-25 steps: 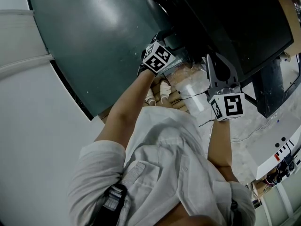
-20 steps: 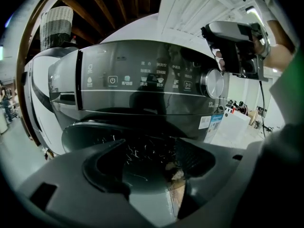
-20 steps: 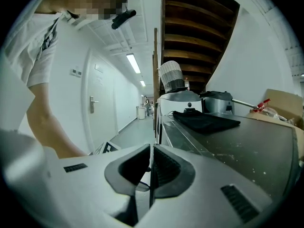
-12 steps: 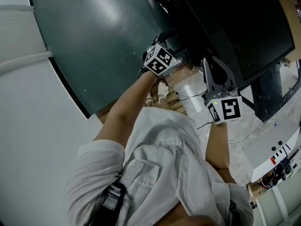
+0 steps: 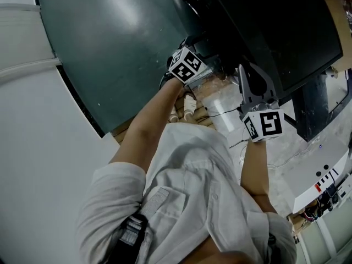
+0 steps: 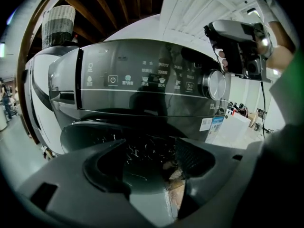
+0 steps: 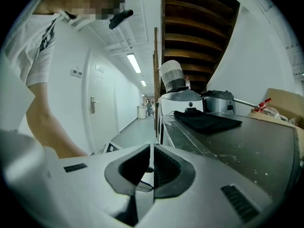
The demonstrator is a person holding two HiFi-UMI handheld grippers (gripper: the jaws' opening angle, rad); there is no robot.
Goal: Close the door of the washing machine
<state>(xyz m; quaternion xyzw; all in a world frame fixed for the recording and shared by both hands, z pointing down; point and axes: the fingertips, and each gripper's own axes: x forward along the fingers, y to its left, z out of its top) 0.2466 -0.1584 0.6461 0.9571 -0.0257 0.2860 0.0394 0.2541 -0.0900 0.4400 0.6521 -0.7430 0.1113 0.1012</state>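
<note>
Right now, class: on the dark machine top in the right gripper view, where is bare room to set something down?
The near stretch of the dark top is bare, between the black cloth behind and the cardboard box at right. The far end is crowded: cloth and metal pot.

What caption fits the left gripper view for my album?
Left gripper, jaws apart, faces the control panel of the washing machine; right gripper beside the dial.

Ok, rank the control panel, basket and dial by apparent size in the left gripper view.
1. control panel, by far the largest
2. basket
3. dial, somewhat smaller than the basket

The basket sits farther back, so true sizes may differ.
</note>
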